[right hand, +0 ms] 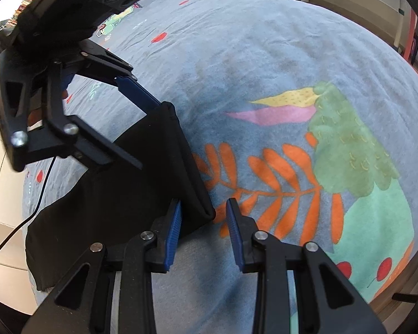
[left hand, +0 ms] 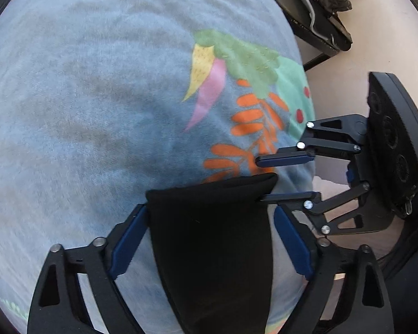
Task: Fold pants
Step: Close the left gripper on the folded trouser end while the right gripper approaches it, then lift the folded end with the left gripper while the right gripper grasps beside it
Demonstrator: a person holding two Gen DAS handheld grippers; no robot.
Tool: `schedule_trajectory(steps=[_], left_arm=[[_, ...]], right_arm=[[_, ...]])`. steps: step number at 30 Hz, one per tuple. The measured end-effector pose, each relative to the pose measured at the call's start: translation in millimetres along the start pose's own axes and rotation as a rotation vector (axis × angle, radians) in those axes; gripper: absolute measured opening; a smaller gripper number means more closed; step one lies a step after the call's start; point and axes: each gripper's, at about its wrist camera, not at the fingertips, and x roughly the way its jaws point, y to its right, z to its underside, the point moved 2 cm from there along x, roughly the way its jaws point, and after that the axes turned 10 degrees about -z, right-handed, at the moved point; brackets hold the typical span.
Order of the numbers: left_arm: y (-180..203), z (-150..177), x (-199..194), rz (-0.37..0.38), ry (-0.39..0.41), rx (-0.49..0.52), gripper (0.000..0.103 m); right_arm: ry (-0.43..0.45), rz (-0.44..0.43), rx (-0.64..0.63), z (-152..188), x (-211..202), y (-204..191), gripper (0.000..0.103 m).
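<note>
While the black fabric pants point(left hand: 211, 250) run lengthwise between the left gripper's point(left hand: 209, 239) spread fingers, the right gripper point(right hand: 203, 231), also spread, flanks their corner sideways.

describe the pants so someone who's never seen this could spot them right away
A pale blue blanket printed with orange leaves covers the surface. Near its edge, between the left gripper and right gripper, lie the pants: the only plain black cloth there.

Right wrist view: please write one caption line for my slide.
Both open grippers, right and left, straddle the black pants on a blue printed blanket.
</note>
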Motion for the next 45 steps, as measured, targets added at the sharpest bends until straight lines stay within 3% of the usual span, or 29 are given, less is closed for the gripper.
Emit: schedule_trajectory(steps=[9, 22, 25, 28, 30, 37, 45], left_arm=[[-18.5, 2.4, 11.3, 0.009, -0.076, -0.006, 0.081], [-1.2, -5.4, 30.9, -0.006, -0.12, 0.047, 0.08], [5.0, -7.7, 34.7, -0.018, -0.122, 0.056, 0.076], [4.9, -9.4, 34.8, -0.037, -0.129, 0.056, 0.056], [5.1, -10.9, 34.5, -0.028, -0.131, 0.047, 0.051], [12.4, -13.4, 29.6, -0.061, -0.13, 0.093, 0.044], [33.0, -2.6, 12.4, -0.096, -0.078, 0.123, 0.038]], right_arm=[[-0.036, 0.01, -0.014, -3.6, 12.0, 2.2, 0.005], [-0.099, 0.132, -0.102, -12.1, 26.5, -25.5, 0.0], [-0.085, 0.126, -0.089, -12.8, 26.7, -24.7, 0.0], [-0.08, 0.124, -0.099, -12.8, 26.0, -25.4, 0.0], [-0.078, 0.124, -0.108, -13.4, 25.2, -26.9, 0.0], [-0.07, 0.13, -0.11, -8.9, 13.5, -30.8, 0.0], [0.002, 0.113, -0.128, -5.6, -8.1, -52.1, 0.0]])
